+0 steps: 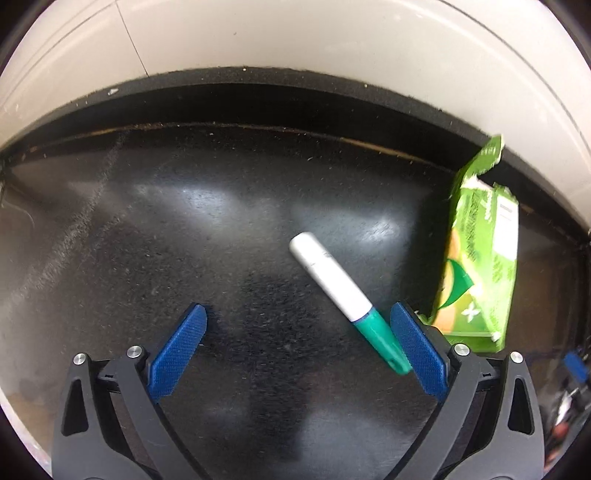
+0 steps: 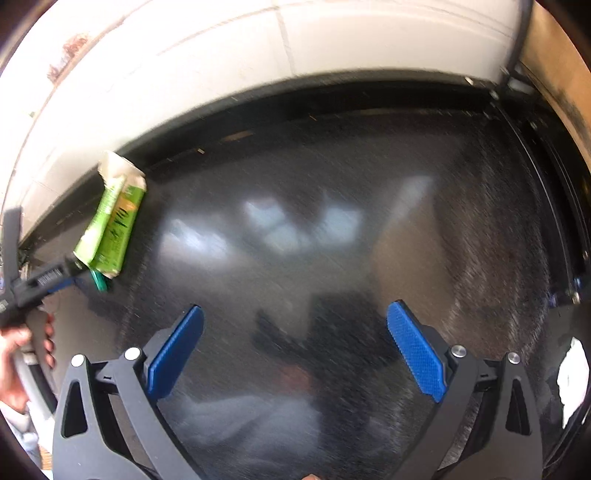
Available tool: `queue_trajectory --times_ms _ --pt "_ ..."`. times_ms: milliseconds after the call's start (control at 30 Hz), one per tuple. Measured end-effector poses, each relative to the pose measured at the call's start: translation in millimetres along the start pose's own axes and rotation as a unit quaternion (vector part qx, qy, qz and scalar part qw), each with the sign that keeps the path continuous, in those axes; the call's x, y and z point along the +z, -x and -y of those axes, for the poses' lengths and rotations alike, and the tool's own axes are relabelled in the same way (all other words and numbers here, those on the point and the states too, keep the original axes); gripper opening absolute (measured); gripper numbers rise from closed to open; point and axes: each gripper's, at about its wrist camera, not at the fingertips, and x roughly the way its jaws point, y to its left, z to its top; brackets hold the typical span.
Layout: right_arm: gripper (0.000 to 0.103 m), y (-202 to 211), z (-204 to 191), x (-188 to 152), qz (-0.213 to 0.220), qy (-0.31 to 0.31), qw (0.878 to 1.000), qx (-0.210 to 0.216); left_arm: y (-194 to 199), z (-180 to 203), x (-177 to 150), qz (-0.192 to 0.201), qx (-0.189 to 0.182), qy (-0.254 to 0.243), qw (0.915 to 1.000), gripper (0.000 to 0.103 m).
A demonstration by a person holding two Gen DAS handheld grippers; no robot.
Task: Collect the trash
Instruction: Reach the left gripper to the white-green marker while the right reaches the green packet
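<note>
A white marker with a green cap [image 1: 345, 295] lies on the glossy black tabletop [image 1: 207, 229], its cap end right next to my left gripper's right pad. A torn green snack wrapper [image 1: 480, 258] lies just right of it by the back edge. My left gripper [image 1: 297, 317] is open, low over the table, with the marker partly between its jaws. In the right wrist view the wrapper [image 2: 110, 225] and the marker's green cap [image 2: 99, 281] are at far left, beside the left gripper. My right gripper [image 2: 295, 319] is open and empty over bare table.
A white tiled wall [image 1: 295, 33] runs behind the table's back edge. A hand [image 2: 22, 354] holds the left gripper at the left of the right wrist view. A white scrap [image 2: 572, 380] shows at far right. The right wrist view is motion-blurred.
</note>
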Motion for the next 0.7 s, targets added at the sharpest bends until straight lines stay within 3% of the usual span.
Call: queue_trajectory --times_ms 200,333,467,700 --pt "0.096 -6.4 -31.9 22.0 0.006 0.022 1.000 0.017 -3.7 -22.5 0.8 -0.002 0.017 0.006 0.9998 0.096" --pt "0.096 -12.2 -57.8 35.5 0.000 0.010 0.998 0.064 -6.6 -36.4 4.7 -0.001 0.027 0.001 0.9996 0.096" --pt "0.096 -20.4 -95.0 53.7 -0.012 0.004 0.993 0.121 -9.4 -36.7 11.4 0.000 0.022 -0.018 0.9996 0.096" --pt "0.096 -34.0 -121.4 68.7 -0.024 0.001 0.990 0.139 -12.0 -18.3 11.4 -0.003 0.002 -0.068 0.9977 0.096"
